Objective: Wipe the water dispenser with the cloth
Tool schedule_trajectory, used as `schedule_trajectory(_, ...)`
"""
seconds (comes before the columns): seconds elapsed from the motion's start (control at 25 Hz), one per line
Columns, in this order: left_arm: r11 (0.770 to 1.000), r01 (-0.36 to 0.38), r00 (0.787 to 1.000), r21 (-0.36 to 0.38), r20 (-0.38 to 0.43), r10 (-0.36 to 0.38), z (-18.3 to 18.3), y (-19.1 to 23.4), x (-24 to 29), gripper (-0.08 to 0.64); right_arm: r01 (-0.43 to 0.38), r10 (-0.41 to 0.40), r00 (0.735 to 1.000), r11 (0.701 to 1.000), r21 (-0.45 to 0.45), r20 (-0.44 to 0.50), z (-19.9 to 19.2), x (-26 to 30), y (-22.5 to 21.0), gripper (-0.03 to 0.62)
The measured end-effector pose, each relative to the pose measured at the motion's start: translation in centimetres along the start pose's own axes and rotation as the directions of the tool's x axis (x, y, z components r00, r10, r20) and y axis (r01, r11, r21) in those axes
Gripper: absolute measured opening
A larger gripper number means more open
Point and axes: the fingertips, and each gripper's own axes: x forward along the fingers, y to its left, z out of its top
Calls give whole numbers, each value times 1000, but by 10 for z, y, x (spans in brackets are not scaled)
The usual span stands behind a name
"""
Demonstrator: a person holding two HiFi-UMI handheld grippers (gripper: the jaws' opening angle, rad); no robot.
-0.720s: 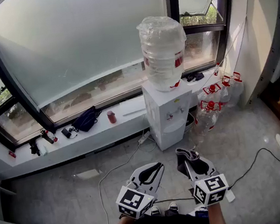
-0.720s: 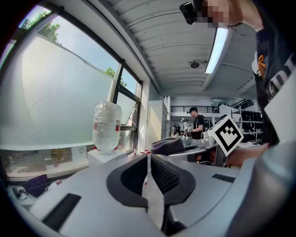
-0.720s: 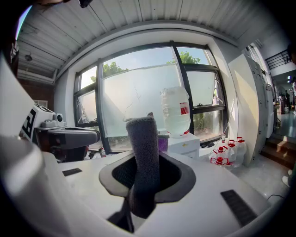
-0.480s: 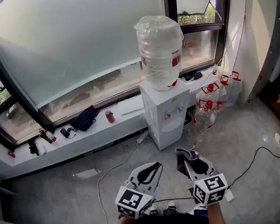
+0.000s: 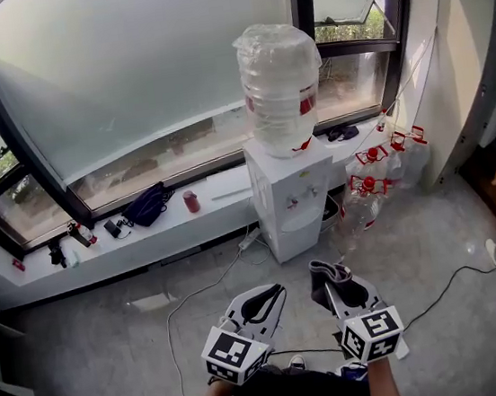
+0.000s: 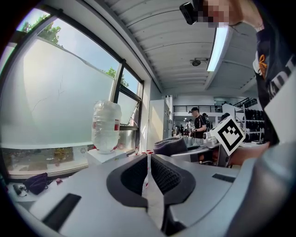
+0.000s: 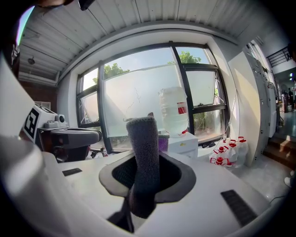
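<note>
A white water dispenser stands against the window ledge, with a big plastic-wrapped bottle on top. It is also in the left gripper view and the right gripper view, still some way off. My right gripper is shut on a folded grey cloth, which sticks up between its jaws; the cloth pokes past the tips in the head view. My left gripper is held beside it, shut with nothing in it.
On the window ledge lie a dark pouch, a red can and small items. Several red-capped water jugs stand right of the dispenser. Cables run over the floor. People stand far off in the left gripper view.
The view has shifted slightly, so the dispenser sits a little further left and up. Both grippers hold the same pose, the cloth still clamped in the right one.
</note>
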Motion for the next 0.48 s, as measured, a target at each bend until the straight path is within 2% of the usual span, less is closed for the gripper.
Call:
schedule_trajectory(0.2,999,-31,999,-23,-18,30,-9,-7,4,23,-25,25,999,1000,3,-26,-12,-4,-8,103)
schedule_trajectory(0.48,999,-51,997,-6,-62,51,-15,-5,12,23,-49,50,998,998,46,-33,-25,2,-17,103)
